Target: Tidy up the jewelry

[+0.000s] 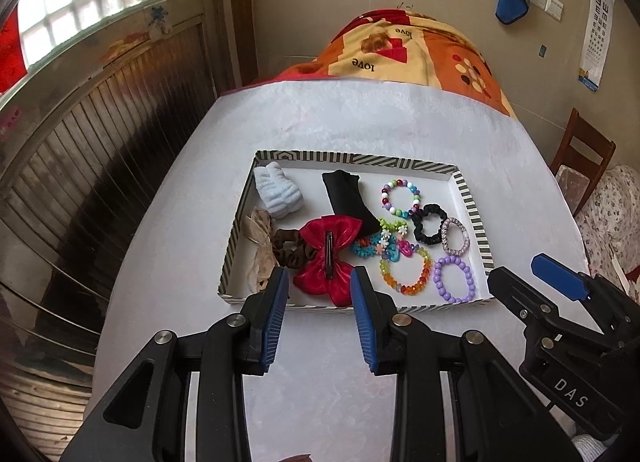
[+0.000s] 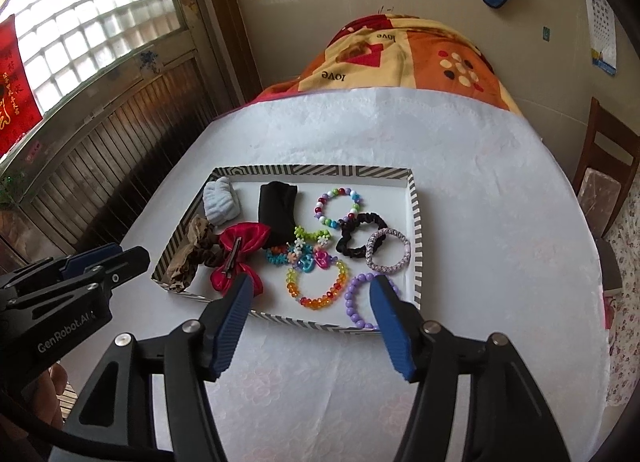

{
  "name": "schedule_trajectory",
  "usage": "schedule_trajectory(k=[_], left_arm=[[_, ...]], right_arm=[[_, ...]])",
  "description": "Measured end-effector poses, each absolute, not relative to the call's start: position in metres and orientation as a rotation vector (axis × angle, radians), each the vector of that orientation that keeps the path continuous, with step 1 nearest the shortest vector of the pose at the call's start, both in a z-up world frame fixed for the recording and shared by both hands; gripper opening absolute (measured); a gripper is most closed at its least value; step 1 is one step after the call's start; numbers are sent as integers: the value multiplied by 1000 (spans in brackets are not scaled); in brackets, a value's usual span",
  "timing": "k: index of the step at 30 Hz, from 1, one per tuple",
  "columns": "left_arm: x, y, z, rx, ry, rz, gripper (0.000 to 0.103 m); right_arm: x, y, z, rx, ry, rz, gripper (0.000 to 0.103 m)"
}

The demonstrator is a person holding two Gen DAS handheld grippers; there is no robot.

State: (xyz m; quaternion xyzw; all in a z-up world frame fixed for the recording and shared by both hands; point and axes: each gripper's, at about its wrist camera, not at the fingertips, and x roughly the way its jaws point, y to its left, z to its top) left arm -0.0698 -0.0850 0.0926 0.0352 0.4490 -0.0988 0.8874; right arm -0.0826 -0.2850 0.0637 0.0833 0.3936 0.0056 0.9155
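A shallow striped tray [image 1: 469, 197] [image 2: 416, 217] on the white table holds hair ties and bracelets. On its left lie a pale blue scrunchie [image 1: 276, 191], a beige one [image 1: 260, 250], a brown one [image 1: 290, 250] and a red bow clip [image 1: 330, 258] [image 2: 238, 258]. A black cloth piece [image 1: 348, 197] lies mid-tray. To the right are several bead bracelets, among them a purple one [image 1: 454, 280] [image 2: 354, 302], an orange-yellow one [image 2: 316, 286], a black scrunchie [image 2: 358, 238] and a pale woven ring [image 2: 388, 250]. My left gripper [image 1: 320, 282] hovers open above the tray's near edge by the bow, holding nothing. My right gripper [image 2: 312, 294] hovers open over the near right, empty.
The table [image 2: 480, 221] has bare white cloth around the tray. A patterned orange blanket [image 1: 408, 49] covers something behind it. A wooden chair [image 1: 584, 157] stands at the right, a panelled wall and window at the left. A hand [image 2: 48, 386] shows low on the left in the right wrist view.
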Motion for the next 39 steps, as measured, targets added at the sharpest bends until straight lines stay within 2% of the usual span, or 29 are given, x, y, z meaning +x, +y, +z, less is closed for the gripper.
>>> schedule_trajectory(k=[39], left_arm=[[-62,-88,93,74,924,-204,24]], right_arm=[[-78,-284,64,135,822,8,64]])
